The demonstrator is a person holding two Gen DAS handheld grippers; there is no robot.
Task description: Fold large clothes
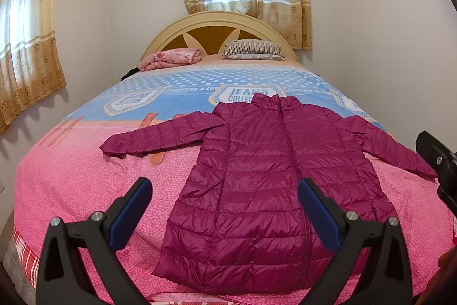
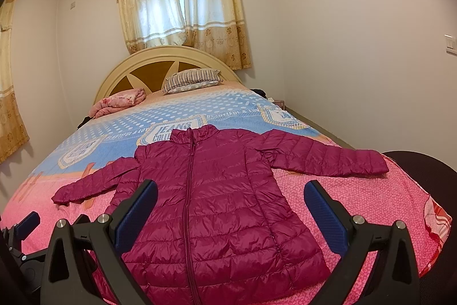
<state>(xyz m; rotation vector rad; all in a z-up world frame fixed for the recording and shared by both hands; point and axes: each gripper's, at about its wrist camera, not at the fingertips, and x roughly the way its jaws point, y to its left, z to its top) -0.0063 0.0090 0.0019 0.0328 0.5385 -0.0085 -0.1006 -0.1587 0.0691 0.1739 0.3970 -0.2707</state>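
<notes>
The magenta puffer jacket [image 2: 217, 205] lies flat on the bed [image 2: 357, 199], collar toward 12 o'clock. Light, slippery, puffy; probably best pinched at cuffs. Left gripper [image 1: 224, 216] and right gripper [image 2: 231, 216] hover with jaws released, empty.

The pink and blue printed cotton bedspread [image 1: 85, 182] carries a shield-shaped white badge [image 1: 248, 97] reading "JEANS COLLEC…", its end hidden under the magenta quilted puffer jacket's [image 1: 257, 176] collar. Beside the badge, a line reads "BEAUTIFUL & LOV…".

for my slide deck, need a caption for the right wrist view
Open right gripper hovering above a zipped magenta quilted puffer jacket spread flat on a pink and blue bedspread.
</notes>
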